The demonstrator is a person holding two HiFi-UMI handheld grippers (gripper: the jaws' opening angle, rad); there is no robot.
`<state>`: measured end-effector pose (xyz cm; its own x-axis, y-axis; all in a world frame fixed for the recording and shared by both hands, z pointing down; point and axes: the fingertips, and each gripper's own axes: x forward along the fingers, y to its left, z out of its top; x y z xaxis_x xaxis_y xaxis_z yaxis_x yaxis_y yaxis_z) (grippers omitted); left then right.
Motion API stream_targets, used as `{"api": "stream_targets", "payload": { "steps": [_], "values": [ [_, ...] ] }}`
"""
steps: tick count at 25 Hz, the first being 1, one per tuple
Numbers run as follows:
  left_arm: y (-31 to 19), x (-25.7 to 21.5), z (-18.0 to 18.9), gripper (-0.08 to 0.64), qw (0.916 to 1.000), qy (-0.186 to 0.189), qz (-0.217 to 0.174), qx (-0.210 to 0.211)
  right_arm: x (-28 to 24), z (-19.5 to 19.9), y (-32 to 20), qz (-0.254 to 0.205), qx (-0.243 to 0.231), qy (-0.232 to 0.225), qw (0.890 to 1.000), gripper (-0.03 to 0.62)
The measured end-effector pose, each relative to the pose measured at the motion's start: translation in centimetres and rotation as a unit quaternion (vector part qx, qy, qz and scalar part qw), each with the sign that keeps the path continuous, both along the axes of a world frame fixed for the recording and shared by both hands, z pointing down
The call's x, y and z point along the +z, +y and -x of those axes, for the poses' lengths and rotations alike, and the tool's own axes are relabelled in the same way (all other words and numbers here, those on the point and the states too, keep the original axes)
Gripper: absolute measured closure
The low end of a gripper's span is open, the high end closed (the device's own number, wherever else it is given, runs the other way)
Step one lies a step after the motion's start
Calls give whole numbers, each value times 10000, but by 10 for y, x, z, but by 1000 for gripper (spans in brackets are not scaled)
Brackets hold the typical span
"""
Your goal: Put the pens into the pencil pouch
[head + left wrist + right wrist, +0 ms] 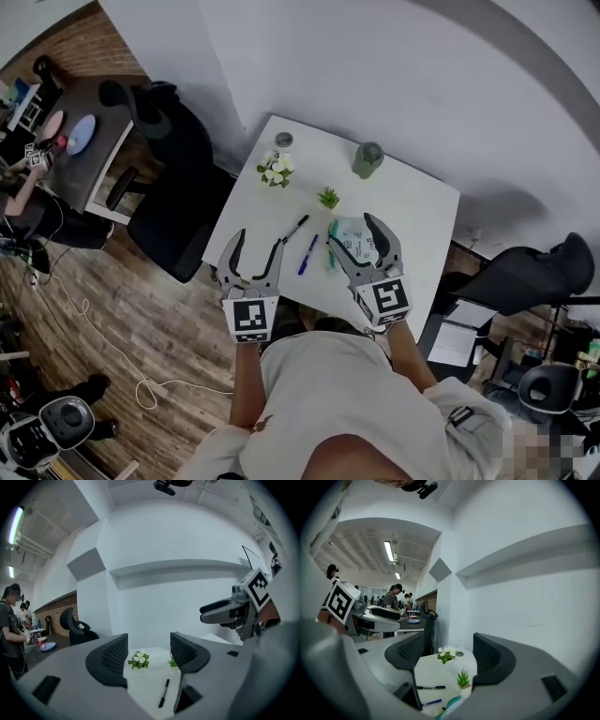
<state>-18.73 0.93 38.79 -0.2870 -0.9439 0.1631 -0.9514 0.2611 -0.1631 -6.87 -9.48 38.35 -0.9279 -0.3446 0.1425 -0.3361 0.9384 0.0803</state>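
On the white table [412, 211] lie a black pen [296, 228], a blue pen [307, 254] and a green pen [332, 242], side by side near the front edge. The pencil pouch [357, 238], pale with a teal edge, lies just right of them, partly under my right gripper [349, 232]. That gripper is open with nothing between its jaws. My left gripper [255, 248] is open and empty too, over the table's front left edge. The black pen [164, 692] shows between the left jaws, lower down on the table. In the right gripper view the black pen [431, 687], blue pen [431, 702] and pouch [453, 702] sit below the jaws.
A small white flower bunch [276, 170], a tiny green plant [328, 197], a grey-green cup [367, 159] and a small round lid [284, 140] stand farther back on the table. Black office chairs [178, 187] flank the table. People work at a desk [80, 141] at the left.
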Motion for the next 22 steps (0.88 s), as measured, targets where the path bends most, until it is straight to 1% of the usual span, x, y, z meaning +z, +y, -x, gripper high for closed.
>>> {"api": "stream_targets", "payload": {
  "steps": [4, 10, 14, 17, 22],
  "values": [
    [-23, 9, 19, 282, 9985, -12, 76, 545, 8, 15, -12, 50, 413, 130, 9990, 262],
    [-51, 26, 45, 282, 9917, 125, 164, 1265, 19, 31, -24, 116, 1048, 251, 9941, 265],
    [-69, 40, 56, 283, 9848, 220, 256, 1703, 29, 33, -31, 166, 1465, 372, 9884, 269],
    [-78, 54, 56, 286, 9784, 299, 371, 2010, 40, 30, -31, 244, 1710, 534, 9835, 273],
    [-85, 78, 47, 291, 9678, 397, 600, 2411, 60, 29, -27, 395, 1933, 719, 9777, 284]
  ]
}}
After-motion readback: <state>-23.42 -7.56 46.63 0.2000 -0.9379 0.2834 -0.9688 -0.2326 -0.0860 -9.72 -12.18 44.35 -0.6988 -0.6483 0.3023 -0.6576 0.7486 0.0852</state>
